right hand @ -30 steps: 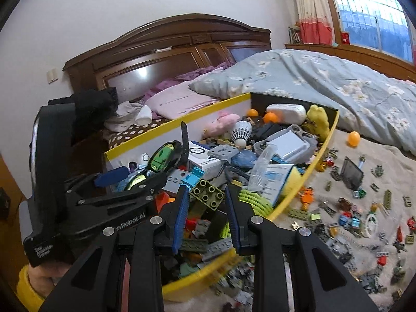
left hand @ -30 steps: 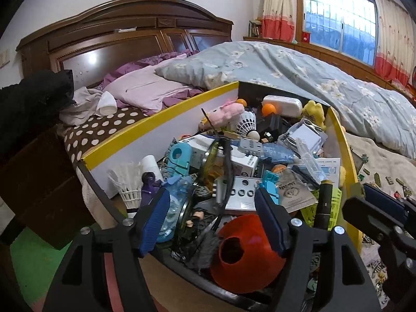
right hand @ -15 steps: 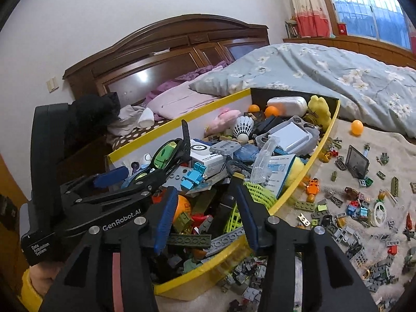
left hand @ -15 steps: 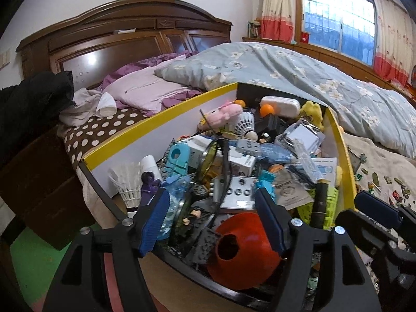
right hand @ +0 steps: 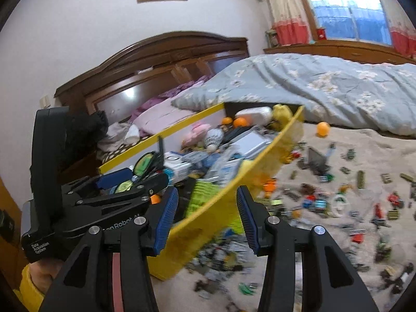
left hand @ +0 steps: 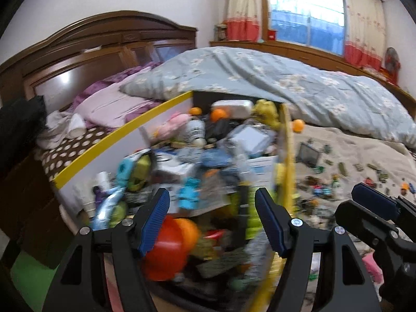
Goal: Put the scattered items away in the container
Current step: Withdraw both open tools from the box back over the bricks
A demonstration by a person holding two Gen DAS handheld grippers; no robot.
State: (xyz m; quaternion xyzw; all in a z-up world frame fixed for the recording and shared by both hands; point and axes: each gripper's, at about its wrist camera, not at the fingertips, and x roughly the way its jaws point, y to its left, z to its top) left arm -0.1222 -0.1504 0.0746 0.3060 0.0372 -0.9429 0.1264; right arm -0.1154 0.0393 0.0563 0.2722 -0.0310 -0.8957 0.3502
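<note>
Scattered bricks [right hand: 319,202] lie lower right on the blanket, beside the yellow-rimmed container [right hand: 260,156] | right gripper [right hand: 206,218] empty, jaws just opened partway | left gripper [left hand: 212,221] wide, empty | next: descend squarely over one brick.

We hold left gripper [left hand: 212,219] with jaws wide apart, nothing pressed between blue pads [left hand: 154,221]. Right gripper [right hand: 206,219] has jaws apart too; they have just been opening, nothing gripped between them. Right gripper sits just beside left one, on its right. Hand [right hand: 45,273] in yellow sleeve [right hand: 28,290] grips left gripper from below.
</note>
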